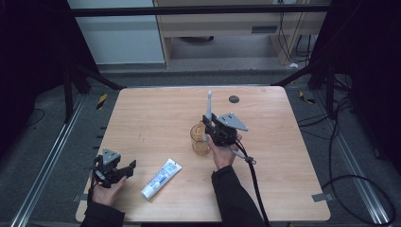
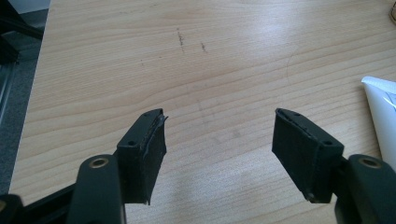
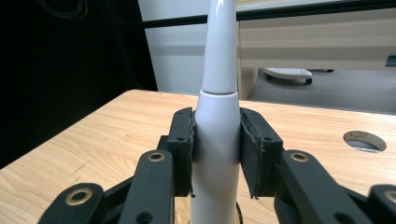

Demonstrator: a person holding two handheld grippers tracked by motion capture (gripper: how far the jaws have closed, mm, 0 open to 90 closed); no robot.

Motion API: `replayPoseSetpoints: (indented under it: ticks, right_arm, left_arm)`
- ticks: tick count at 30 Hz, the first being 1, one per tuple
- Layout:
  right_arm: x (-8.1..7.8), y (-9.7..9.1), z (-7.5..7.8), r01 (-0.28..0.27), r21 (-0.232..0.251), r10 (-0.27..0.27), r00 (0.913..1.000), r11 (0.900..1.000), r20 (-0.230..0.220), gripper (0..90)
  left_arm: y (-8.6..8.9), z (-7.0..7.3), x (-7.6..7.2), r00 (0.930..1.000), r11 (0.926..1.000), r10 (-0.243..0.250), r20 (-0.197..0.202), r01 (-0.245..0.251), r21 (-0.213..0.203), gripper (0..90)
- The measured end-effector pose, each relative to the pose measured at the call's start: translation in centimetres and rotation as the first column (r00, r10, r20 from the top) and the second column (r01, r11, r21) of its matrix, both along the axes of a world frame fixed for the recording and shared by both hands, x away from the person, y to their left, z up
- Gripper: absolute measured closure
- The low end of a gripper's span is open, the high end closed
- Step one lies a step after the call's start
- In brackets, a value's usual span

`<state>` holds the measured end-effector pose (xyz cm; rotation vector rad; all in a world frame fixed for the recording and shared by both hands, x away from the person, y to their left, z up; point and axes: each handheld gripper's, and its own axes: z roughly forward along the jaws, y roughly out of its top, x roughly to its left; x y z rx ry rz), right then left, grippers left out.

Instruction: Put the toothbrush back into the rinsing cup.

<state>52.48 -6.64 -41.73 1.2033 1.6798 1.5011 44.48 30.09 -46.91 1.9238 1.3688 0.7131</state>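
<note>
At the near left corner of the wooden table (image 1: pixel 156 118), a hand holds the left gripper (image 1: pixel 124 171) low over the wood. Its two black jaws stand wide apart, and there is nothing between them but bare table. In the left gripper view, the end of a white tube peeks in at the right edge.

A little to the right lies that toothpaste tube (image 1: pixel 161 178), white with blue on it. It lies flat, near the front edge, with its cap end pointing to the near left.

Past the middle of the table stands a see-through amber cup (image 1: pixel 199 139). Right over the cup is the right gripper (image 3: pixel 216 151). Its jaws are closed tight on a white electric toothbrush (image 3: pixel 216 140). The brush stands straight up, thin end on top, and its bottom end is in the cup.

Far back on the table there is a small round hole (image 1: pixel 234 99).
</note>
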Motion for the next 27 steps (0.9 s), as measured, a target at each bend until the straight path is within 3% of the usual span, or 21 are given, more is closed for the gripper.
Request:
replayPoseSetpoints:
  ticks: [6,27]
  right_arm:
    - [0.1,0.3,-0.4,-0.007,-0.031,0.006,0.9998,0.9995,-0.021,67.4]
    - [0.5,-0.1,-1.6,-0.024,-0.062,0.018,0.9947,0.9978,-0.101,67.3]
  left_arm:
    - [0.0,0.0,0.0,1.0000,1.0000,0.000,0.000,0.000,0.001,33.8]
    - [0.0,0.0,0.0,1.0000,1.0000,-0.002,0.000,0.002,0.001,33.7]
